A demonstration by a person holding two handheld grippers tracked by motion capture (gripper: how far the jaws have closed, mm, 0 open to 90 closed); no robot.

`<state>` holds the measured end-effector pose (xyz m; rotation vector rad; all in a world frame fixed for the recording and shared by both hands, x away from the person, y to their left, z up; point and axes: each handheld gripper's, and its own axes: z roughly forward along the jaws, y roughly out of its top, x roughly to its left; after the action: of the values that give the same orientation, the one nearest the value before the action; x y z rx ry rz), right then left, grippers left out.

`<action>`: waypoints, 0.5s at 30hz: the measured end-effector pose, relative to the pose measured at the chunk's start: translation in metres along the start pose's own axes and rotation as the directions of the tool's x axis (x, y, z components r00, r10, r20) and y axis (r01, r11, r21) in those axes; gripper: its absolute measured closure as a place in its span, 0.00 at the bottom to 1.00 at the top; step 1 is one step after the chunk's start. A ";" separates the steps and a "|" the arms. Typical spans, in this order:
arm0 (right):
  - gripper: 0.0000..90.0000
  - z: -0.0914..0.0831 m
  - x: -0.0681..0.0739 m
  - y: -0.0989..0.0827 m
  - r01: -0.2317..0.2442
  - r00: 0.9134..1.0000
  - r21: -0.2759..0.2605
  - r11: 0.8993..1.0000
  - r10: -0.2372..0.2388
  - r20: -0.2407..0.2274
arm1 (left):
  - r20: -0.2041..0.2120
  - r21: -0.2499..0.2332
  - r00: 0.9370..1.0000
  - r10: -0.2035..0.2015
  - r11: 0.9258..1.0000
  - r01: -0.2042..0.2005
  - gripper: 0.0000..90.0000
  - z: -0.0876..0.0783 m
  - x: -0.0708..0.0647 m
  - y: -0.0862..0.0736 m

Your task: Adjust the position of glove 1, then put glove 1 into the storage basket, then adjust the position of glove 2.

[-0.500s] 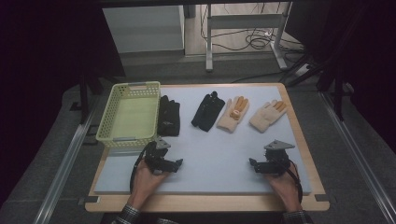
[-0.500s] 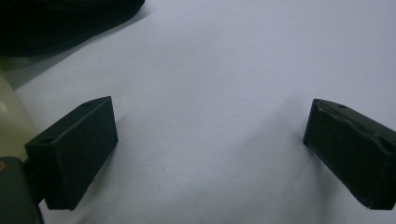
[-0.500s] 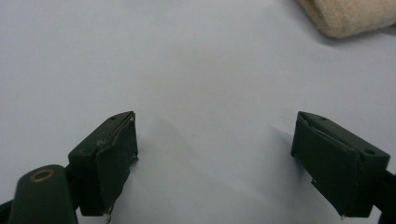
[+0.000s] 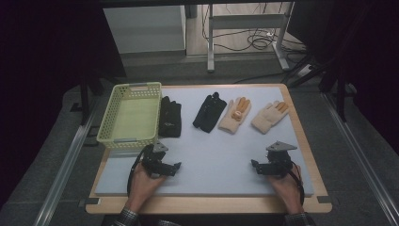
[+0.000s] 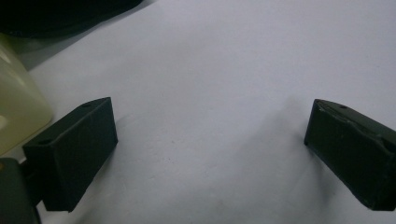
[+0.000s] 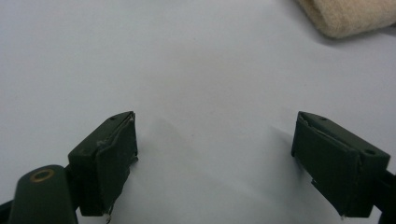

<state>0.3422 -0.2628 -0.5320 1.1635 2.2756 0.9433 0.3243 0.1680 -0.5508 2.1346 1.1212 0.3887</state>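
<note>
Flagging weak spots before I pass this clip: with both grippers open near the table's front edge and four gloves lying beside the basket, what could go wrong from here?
1. The black glove lies against the yellow basket; the left gripper might nudge the basket while pinching it.
2. The second black glove touches a beige glove; a grab could catch both.
3. The right gripper may pinch only a loose edge of the far beige glove, which could then slip.
</note>
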 end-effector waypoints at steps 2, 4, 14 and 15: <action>0.16 0.000 0.000 0.000 -0.001 1.000 0.000 1.000 0.001 -0.001 | 0.000 -0.001 1.000 0.000 1.000 0.000 0.03 0.000 0.000 0.000; 0.16 0.000 0.000 0.000 -0.001 1.000 0.000 1.000 0.001 -0.002 | 0.000 -0.001 1.000 0.000 1.000 0.000 0.03 0.000 0.000 0.000; 0.16 0.000 -0.001 0.002 -0.004 1.000 0.009 1.000 0.004 -0.002 | -0.001 -0.001 1.000 0.001 1.000 -0.001 0.03 0.000 0.000 0.000; 0.16 0.000 -0.001 0.003 -0.005 1.000 0.012 1.000 0.005 0.001 | -0.001 -0.002 1.000 0.000 1.000 0.000 0.03 0.000 0.000 0.000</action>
<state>0.3444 -0.2625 -0.5297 1.1748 2.2815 0.9325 0.3241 0.1680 -0.5509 2.1326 1.1211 0.3907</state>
